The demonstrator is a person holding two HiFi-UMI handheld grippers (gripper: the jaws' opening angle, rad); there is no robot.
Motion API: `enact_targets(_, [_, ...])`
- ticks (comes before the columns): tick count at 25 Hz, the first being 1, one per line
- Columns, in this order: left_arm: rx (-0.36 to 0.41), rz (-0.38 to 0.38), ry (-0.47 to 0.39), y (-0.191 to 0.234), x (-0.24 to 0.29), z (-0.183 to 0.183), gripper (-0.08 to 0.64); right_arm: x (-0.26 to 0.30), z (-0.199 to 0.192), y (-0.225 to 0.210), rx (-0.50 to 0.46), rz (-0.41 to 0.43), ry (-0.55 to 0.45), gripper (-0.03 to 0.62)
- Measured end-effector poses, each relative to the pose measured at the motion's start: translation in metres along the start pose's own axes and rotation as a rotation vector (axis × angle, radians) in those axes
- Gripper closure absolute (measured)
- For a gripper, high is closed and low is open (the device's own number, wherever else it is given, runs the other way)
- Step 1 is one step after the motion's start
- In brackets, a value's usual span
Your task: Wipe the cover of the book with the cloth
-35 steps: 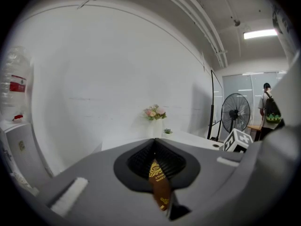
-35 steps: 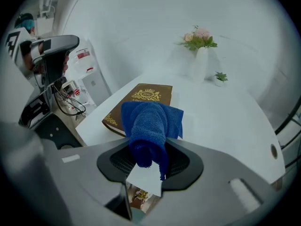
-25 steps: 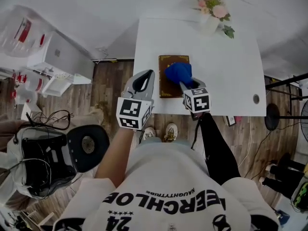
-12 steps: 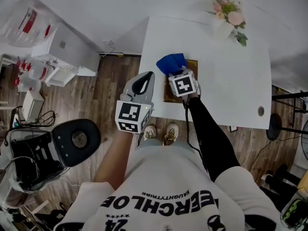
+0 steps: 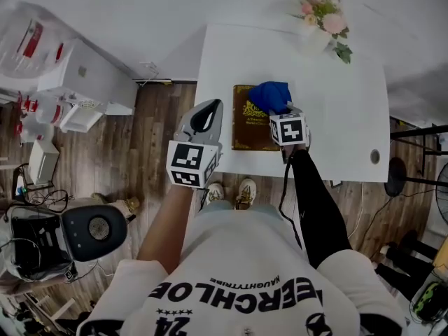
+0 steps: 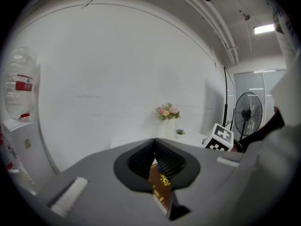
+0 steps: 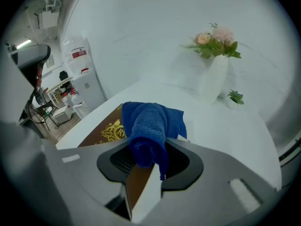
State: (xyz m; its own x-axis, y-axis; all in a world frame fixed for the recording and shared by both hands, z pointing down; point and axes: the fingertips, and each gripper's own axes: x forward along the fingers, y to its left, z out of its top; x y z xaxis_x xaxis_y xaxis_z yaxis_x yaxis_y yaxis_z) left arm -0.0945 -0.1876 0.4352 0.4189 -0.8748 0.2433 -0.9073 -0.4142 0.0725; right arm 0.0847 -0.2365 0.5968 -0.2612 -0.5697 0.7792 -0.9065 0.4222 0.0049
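a person is standing at the near edge of a white rectangular table (image 5: 336,103), looking steeply down, with a two-jaw gripper in each hand. a brown hardcover book with gold lettering (image 5: 250,130) is lying flat on the table, cover up, close to that near edge.

the right gripper (image 5: 278,109) is reaching over the book's far right corner. its jaws are pinching a bunched blue terry cloth (image 5: 271,95), and in the right gripper view the cloth (image 7: 148,126) is hanging as a thick roll from between the jaws. the wad is sitting over that far right corner of the book (image 7: 107,130) and spilling past its right edge.

the left gripper (image 5: 210,110) is hovering to the left of the book, off the table's left edge and above the wooden floor. its jaws are drawn together to a thin slit and are gripping nothing; the book (image 6: 160,185) is showing through that slit.

a white vase of pink flowers (image 5: 322,21) is standing well beyond the book, at the table's far side.

the wiping step appears to be in hand, with most of the gold-lettered cover lying bare. the next move probably calls for pressing the cloth flat and drawing it across towards the book's left and near edges. the unheld book may slide.
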Motion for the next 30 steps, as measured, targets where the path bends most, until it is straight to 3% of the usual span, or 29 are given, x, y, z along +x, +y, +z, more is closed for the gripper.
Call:
enact_targets(4, [0.001,-0.014,0.001,-0.004,0.001,0.0,0.502,-0.005,-0.003,-0.014,0.061,-0.016,-0.002,0.459])
enact_targets(8, [-0.001,-0.017,0.004,-0.004,-0.003,-0.002,0.502,-0.023,0.02,0.011,0.096,0.053,-0.093,0.459])
enact_targets(13, [-0.003,-0.008,0.007,-0.001,-0.01,-0.005,0.502,-0.024,0.019,0.088,-0.011,0.187,-0.09,0.459])
enact_targets(17, [-0.004,-0.006,0.01,0.0,-0.015,-0.008,0.502,-0.009,-0.008,0.12,-0.086,0.205,-0.004,0.459])
enact_targets(22, [-0.008,-0.013,0.019,0.0,-0.017,-0.01,0.502,-0.009,-0.009,0.106,-0.099,0.177,0.024,0.46])
enact_targets(30, [0.001,-0.047,0.011,-0.006,-0.011,-0.005,0.502,-0.027,-0.033,0.03,-0.006,0.033,0.036,0.46])
